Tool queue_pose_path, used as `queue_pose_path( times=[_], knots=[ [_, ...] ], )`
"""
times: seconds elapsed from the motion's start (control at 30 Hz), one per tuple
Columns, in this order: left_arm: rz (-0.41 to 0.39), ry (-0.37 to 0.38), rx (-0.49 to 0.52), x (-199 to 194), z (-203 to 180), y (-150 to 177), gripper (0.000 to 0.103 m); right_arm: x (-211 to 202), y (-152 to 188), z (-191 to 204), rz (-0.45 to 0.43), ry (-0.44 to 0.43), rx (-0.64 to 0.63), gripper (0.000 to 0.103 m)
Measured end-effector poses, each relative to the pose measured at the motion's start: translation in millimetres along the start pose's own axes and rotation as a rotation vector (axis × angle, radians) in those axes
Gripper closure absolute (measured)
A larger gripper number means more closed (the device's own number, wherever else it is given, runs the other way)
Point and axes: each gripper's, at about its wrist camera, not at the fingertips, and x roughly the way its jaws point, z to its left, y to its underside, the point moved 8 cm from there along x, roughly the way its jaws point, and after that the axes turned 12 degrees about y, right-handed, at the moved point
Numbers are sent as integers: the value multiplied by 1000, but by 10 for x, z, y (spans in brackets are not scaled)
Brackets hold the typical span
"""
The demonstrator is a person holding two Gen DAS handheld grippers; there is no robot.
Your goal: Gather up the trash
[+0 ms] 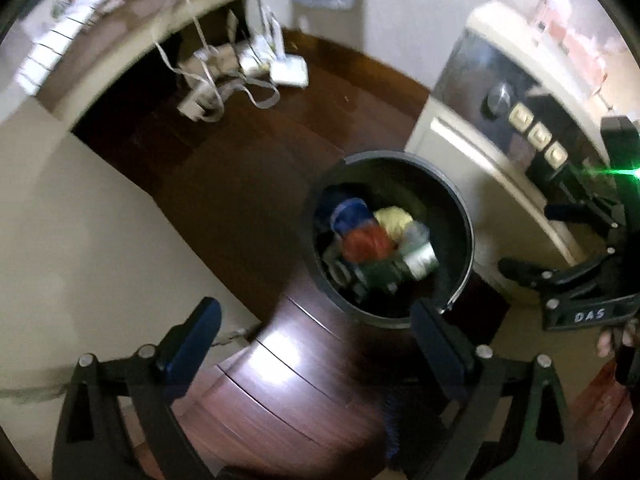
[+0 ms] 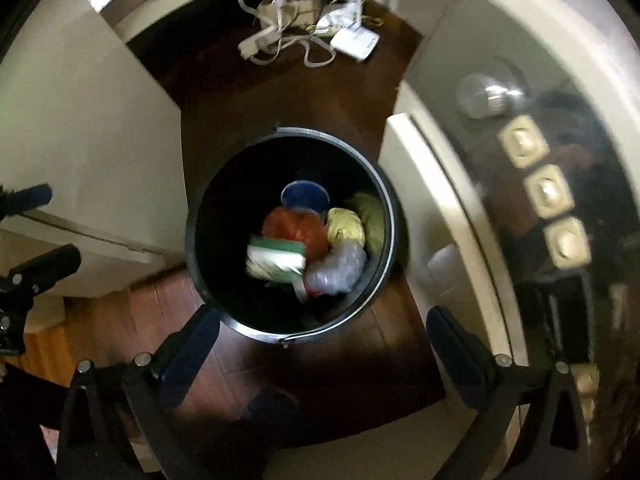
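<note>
A round black bin (image 1: pixel 460 216) (image 2: pixel 200 216) stands on the dark wooden floor, seen from above in both wrist views. Inside lie a blue cup (image 2: pixel 306 196), an orange wad (image 2: pixel 296 228), a yellow wad (image 2: pixel 346 226), a clear plastic bag (image 2: pixel 336 268) and a green-and-white box (image 2: pixel 276 258). My left gripper (image 1: pixel 316 330) hangs open above the bin's near rim with nothing between its fingers. My right gripper (image 2: pixel 324 338) is also open and empty over the bin's near edge. The right gripper (image 1: pixel 532 240) also shows at the right of the left wrist view.
A cream appliance (image 1: pixel 472 152) (image 2: pixel 424 184) with a dark control panel, a knob and square buttons stands right of the bin. A cream cabinet (image 2: pixel 100 140) stands to its left. White cables and a power strip (image 1: pixel 224 80) (image 2: pixel 304 36) lie on the floor beyond.
</note>
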Motion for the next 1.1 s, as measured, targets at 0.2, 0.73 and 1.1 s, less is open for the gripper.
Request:
queue_pose_path(
  times=[0.2,0.73,1.1],
  knots=[
    [-144,-42,-64,-673,64,15,6,-728,-68,78,-95,8,33,0],
    [-380,-64,-144,-2389,39,442,6,-2892,310,781,-360,-25,37,0],
    [-526,-195,-230,-3404,583,994,6,-3779,553,1515,-461,0,-27,0]
  ],
)
